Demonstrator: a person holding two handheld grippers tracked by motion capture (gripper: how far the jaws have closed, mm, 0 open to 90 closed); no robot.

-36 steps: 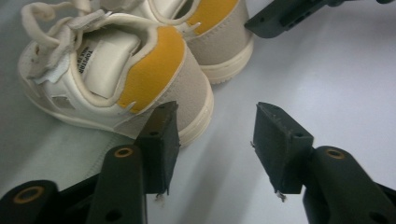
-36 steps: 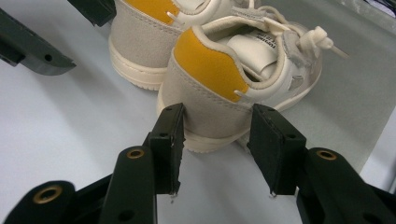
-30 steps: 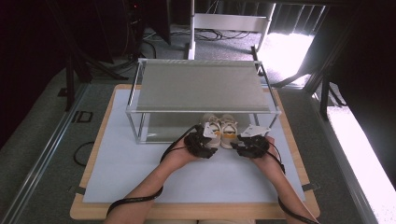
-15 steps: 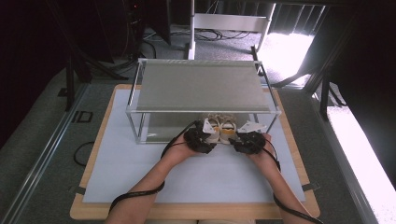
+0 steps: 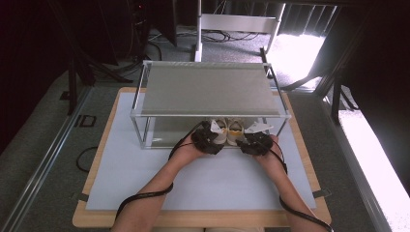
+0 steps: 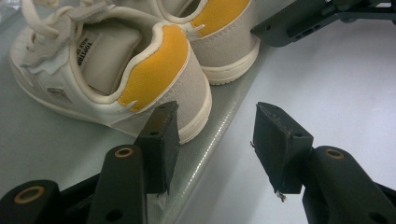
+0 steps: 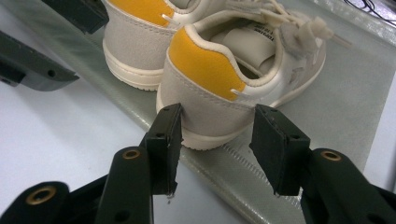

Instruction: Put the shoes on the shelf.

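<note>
Black pads of the left claw point(image 6: 215, 140) stand part open with nothing between them; one pad sits just beside the heel of the left shoe point(image 6: 112, 70). The right claw point(image 7: 217, 142) is part open too, its pads on either side of the right shoe's point(image 7: 233, 79) heel; I cannot tell if they touch it. Both cream shoes with yellow heels stand side by side on the bottom shelf of the metal rack point(image 5: 212, 89), near its front edge. The rack stands on the white surface point(image 5: 145, 169).
</note>
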